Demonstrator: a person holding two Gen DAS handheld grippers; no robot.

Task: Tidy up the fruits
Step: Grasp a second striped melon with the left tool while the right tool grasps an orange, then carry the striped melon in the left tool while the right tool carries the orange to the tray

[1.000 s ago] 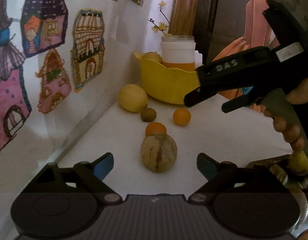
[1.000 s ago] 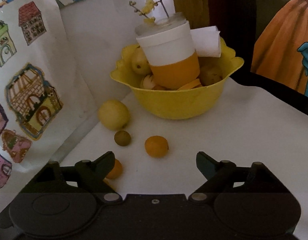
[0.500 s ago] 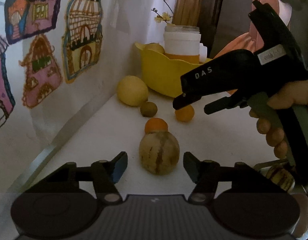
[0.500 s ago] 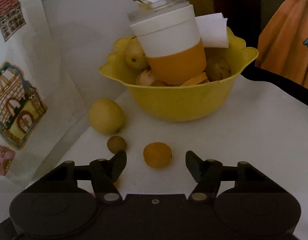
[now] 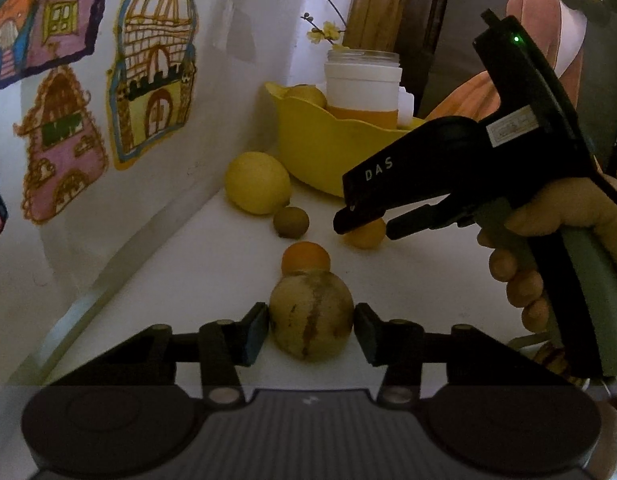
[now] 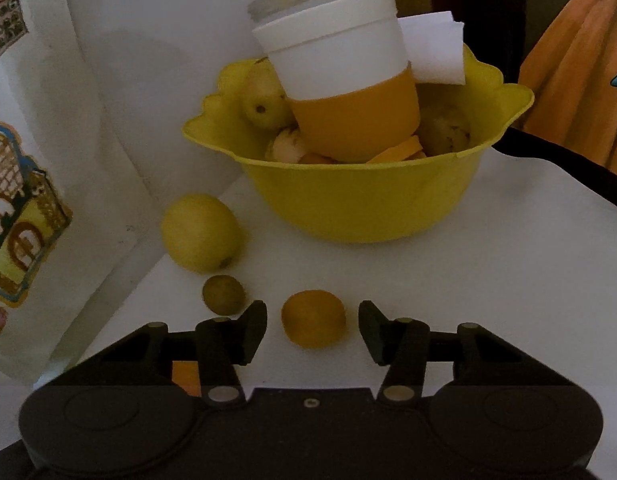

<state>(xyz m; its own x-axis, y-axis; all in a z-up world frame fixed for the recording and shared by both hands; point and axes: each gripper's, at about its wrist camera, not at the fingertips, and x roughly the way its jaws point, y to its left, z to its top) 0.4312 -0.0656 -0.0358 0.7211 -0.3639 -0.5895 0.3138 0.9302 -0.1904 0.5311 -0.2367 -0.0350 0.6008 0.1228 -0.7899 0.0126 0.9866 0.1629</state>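
**Left wrist view: melon between the jaws, orange fruit framed by the other tool**

Left wrist view showed the left gripper [image 5: 311,330] closed in on a round tan melon [image 5: 310,315] with brownish stripes and a mottled skin; both pads sat right at its sides, though firm contact could not be told. The melon rested on the white table [image 5: 428,288]. Just behind it lay an orange fruit [image 5: 306,257], then a small brown-green fruit [image 5: 290,221] and a large pale-yellow fruit [image 5: 257,182] near the wall.

The right gripper [image 6: 313,330] stood spread, its fingers apart on either side of a second small orange fruit [image 6: 313,318] without touching it. That fruit was smooth and dull orange, sitting on the table in front of the yellow bowl [image 6: 360,200]. The bowl held several yellowish fruits and a white-and-orange cup [image 6: 344,92].
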